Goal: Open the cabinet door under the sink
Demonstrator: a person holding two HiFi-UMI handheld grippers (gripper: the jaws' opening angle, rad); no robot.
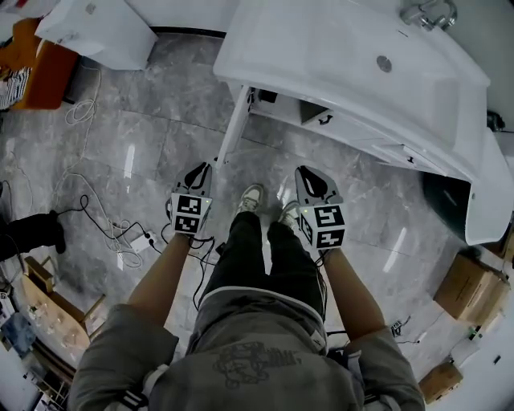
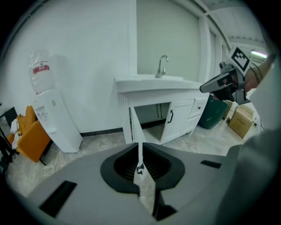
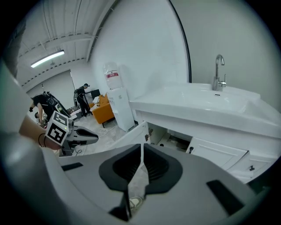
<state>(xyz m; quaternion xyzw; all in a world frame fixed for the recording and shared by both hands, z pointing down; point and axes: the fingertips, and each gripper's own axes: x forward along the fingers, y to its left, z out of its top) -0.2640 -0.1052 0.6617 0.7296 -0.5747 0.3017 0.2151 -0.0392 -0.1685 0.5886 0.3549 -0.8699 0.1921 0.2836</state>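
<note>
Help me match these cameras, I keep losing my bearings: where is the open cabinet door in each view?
Head view: open cabinet door, upper centre, edge-on below a corner of the sink.
Left gripper view: door at centre, nearly edge-on.
Right gripper view: door left of centre, swung outward.
Shared landmark: the faucet, visible in all three.

Grey sweatshirt [image 1: 265, 325]: dark line graphic on front, sleeves [image 1: 128, 341] ending near elbows. Beyond sweatshirt hem: black trousers [image 1: 261, 257], then white sneakers [image 1: 252, 197] with pale laces. Out from sweatshirt cuffs, past forearms: left gripper [image 1: 201, 168] and right gripper [image 1: 304, 172], grey moulded shells, black ribbed fingers [image 2: 125, 163]. White cube [image 1: 189, 213] with black square markers at rear of each gripper. Thin dark band [image 3: 41, 139] on left wrist.
</note>
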